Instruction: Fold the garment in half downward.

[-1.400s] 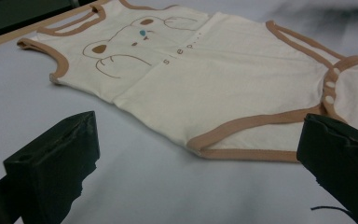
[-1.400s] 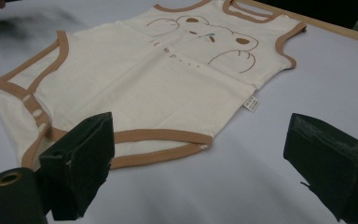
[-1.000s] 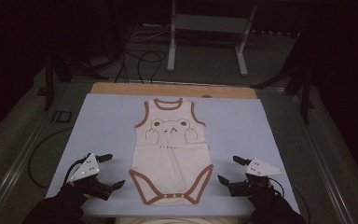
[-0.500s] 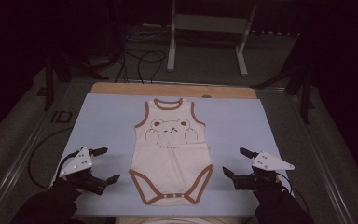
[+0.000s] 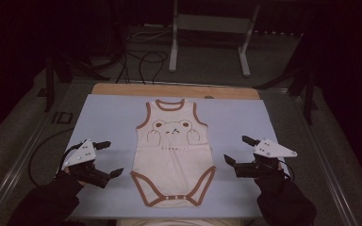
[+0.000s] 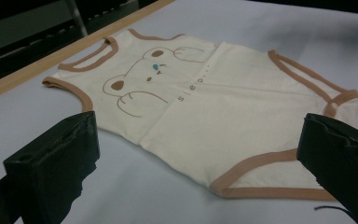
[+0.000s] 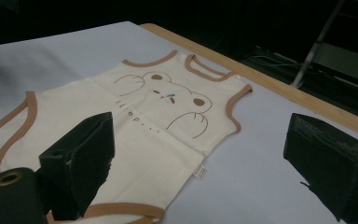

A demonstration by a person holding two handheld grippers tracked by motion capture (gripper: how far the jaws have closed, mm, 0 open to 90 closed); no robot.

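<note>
A cream baby bodysuit with brown trim and a bear print lies flat in the middle of the pale blue table, neck toward the far edge. My left gripper hovers open just left of its lower half, with nothing between the jaws. At the garment's right side my right gripper is also open and holds nothing. The left gripper view looks across the bodysuit from its side. In the right gripper view the bodysuit lies ahead, with a small side label at its hem.
A wooden strip runs along the table's far edge. Beyond it stand a metal frame and loose cables on the dark floor. Bare blue surface lies on both sides of the garment.
Both grippers have drifted outward and slightly away from me, staying open. The bodysuit has not moved.
</note>
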